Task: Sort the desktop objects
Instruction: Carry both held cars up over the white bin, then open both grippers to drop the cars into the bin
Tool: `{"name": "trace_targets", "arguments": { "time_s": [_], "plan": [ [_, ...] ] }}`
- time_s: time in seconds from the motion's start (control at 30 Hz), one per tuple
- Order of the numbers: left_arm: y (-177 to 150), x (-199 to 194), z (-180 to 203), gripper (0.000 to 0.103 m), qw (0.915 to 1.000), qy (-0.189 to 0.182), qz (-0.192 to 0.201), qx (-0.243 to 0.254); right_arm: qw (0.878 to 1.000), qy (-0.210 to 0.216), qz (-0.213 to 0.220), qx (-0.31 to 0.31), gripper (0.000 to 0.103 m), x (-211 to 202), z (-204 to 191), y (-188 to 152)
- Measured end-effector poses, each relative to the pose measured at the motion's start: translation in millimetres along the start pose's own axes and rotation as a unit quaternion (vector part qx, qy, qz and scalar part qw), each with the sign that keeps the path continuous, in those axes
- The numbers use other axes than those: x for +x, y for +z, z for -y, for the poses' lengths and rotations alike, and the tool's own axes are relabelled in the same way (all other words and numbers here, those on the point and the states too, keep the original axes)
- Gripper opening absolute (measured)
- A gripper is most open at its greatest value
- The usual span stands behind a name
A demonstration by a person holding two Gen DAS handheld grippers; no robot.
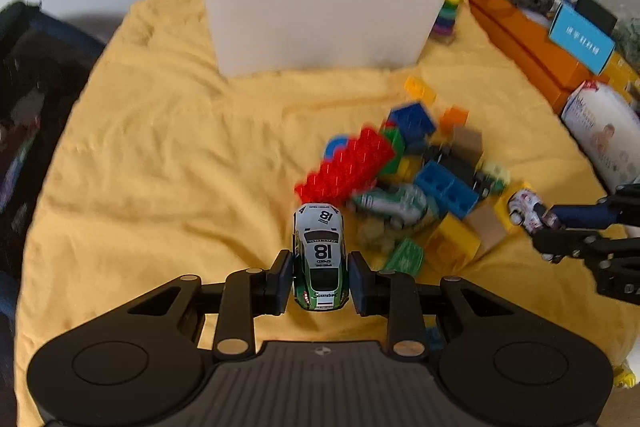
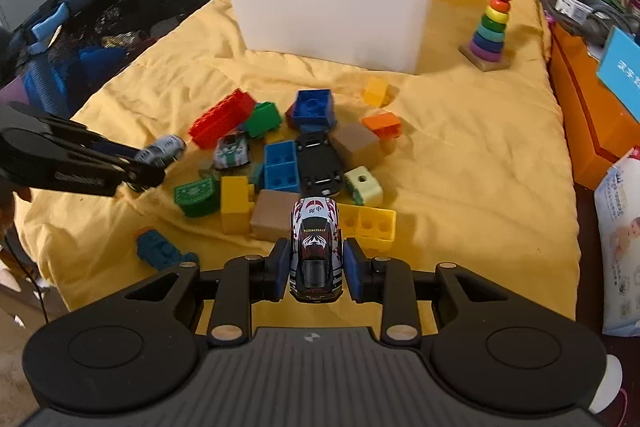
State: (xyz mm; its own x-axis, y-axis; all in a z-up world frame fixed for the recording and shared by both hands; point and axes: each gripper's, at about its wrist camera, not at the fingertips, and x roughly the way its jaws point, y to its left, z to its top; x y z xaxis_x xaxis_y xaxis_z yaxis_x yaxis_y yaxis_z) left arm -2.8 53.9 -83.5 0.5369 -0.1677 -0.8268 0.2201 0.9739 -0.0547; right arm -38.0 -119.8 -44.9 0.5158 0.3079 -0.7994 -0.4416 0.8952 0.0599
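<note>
My left hand-held gripper (image 1: 319, 277) pinches a green-and-white toy car (image 1: 320, 259); my right hand-held gripper (image 2: 316, 269) pinches a red-and-white toy car (image 2: 316, 247). Both cars look picked for sorting, and the next move likely calls for carrying them to the far white bin (image 2: 332, 7).

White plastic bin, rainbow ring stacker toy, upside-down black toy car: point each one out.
White plastic bin (image 2: 332, 15), right wrist view, front wall.
Rainbow ring stacker toy (image 2: 490, 31), right wrist view, middle rings.
Upside-down black toy car (image 2: 320, 163), right wrist view, underside.

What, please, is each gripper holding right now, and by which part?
The left gripper clamps the green-and-white number 81 toy car by its sides. The right gripper clamps the white, red and black toy car likewise.
</note>
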Motion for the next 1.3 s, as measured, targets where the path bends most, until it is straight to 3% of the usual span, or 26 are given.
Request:
{"name": "trace_targets", "arguments": {
  "time_s": [0.3,0.47,0.7,0.8,0.93,1.07,1.17,1.3],
  "plan": [
    [58.1,-26.6,2.9,0.033,0.9969,0.001,0.073,0.030,0.999,-0.003,0.041,-0.015,0.032,-3.2,3.8,35.8],
    [117.1,-38.6,-10.9,0.033,0.9925,-0.021,0.120,0.009,0.994,-0.009,0.104,-0.034,0.032,-10.8,7.0,88.1],
    [191.8,-38.5,-11.1,0.033,0.9826,0.019,0.181,0.037,0.981,-0.025,0.188,-0.031,0.032,-12.0,21.4,165.0],
    [214.2,-21.9,-15.6,0.033,0.9827,0.036,0.179,0.033,0.981,-0.024,0.192,-0.011,0.032,1.8,30.7,191.6],
    [229.1,13.9,-26.9,0.033,0.9888,0.037,0.144,0.004,0.984,-0.040,0.173,0.006,0.032,30.6,39.0,217.1],
    [225.5,50.7,-33.3,0.033,0.9926,0.059,0.105,0.011,0.988,-0.042,0.145,0.013,0.032,58.4,41.5,221.0],
    [220.8,65.3,-38.7,0.034,0.9951,0.056,0.081,0.010,0.991,-0.041,0.124,0.017,0.033,75.5,40.8,219.7],
    [217.6,61.1,-42.2,0.041,0.9940,0.064,0.087,0.016,0.993,-0.039,0.115,0.010,0.035,79.3,39.6,218.0]
  ]
}}
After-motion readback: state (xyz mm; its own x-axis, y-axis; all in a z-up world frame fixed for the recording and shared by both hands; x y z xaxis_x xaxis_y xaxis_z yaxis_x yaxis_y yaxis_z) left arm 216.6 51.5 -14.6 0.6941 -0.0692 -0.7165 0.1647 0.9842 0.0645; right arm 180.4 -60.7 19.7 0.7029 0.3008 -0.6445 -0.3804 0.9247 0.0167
